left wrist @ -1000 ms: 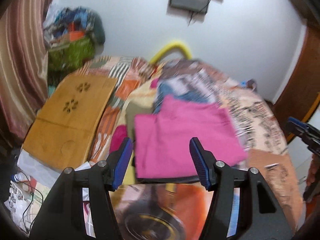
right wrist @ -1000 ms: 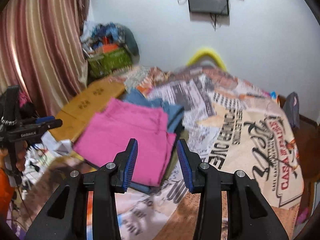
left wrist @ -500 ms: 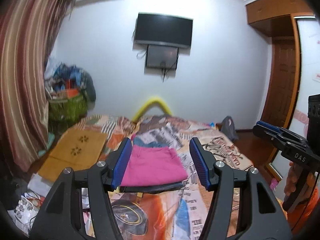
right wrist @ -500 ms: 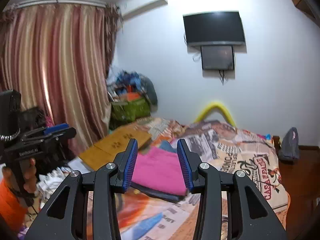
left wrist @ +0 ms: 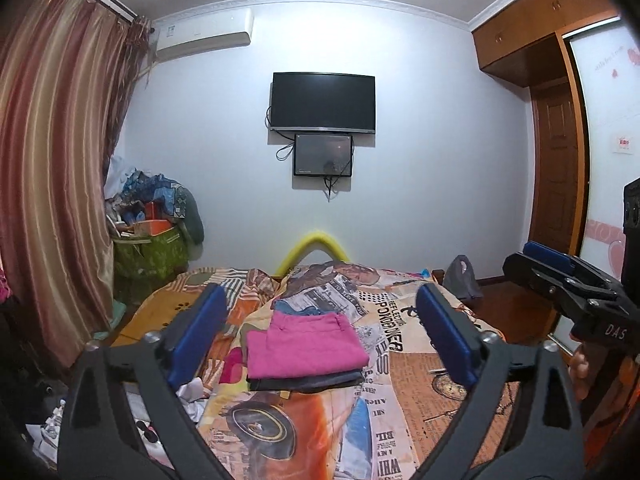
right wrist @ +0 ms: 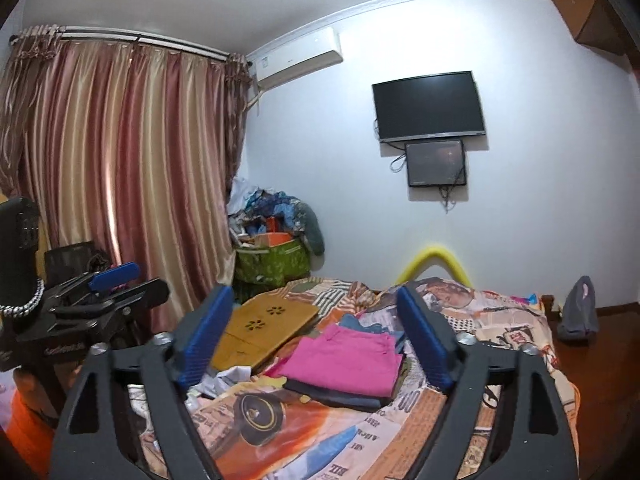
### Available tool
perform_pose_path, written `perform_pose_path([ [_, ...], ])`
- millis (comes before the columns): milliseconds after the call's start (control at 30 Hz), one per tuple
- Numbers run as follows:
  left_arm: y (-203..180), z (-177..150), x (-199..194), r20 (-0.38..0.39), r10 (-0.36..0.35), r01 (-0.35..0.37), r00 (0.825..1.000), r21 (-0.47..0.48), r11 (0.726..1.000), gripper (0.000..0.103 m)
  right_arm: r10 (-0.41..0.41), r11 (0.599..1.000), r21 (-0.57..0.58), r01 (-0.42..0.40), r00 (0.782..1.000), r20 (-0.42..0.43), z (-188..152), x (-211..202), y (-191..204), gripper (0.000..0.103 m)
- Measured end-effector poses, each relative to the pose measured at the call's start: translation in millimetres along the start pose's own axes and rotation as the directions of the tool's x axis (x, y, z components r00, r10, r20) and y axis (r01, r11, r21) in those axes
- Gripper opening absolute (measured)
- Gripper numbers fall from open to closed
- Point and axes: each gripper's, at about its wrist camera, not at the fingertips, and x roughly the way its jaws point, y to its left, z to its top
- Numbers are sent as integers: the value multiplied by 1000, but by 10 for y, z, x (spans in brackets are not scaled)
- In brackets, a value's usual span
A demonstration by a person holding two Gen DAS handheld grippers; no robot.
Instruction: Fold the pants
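Observation:
Folded pink pants (left wrist: 305, 345) lie on top of a stack of folded dark and blue clothes (left wrist: 306, 381) on the bed with a printed cover (left wrist: 404, 364). The pants also show in the right wrist view (right wrist: 344, 360). My left gripper (left wrist: 320, 336) is open and empty, held up well back from the stack. My right gripper (right wrist: 316, 336) is open and empty, also held back and above the bed. The right gripper shows at the right edge of the left wrist view (left wrist: 560, 276), and the left gripper at the left of the right wrist view (right wrist: 108, 292).
A wooden lap board (right wrist: 260, 328) lies on the bed left of the stack. A green bag piled with clutter (left wrist: 152, 248) stands in the corner by the curtain (right wrist: 120, 184). A TV (left wrist: 323, 102) hangs on the far wall. A grey bag (left wrist: 462, 278) sits at the bed's far right.
Both grippers have pulled back and tilted up from just over the pink pants, so the stack now looks small and far. Both jaws have opened wider.

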Motion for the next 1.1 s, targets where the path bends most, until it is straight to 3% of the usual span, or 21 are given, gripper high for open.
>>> perform_pose_path([
  [200,-32,-65,-78,0,-7,7,1000,1,1000,102,-41,999,14,41,999,16,-26,-58,-8,103],
  [1100,31,-230,113,-51,-4,3,999,-18,1000,102,-68,998,-6,67,997,-42,-151,-98,55,103],
])
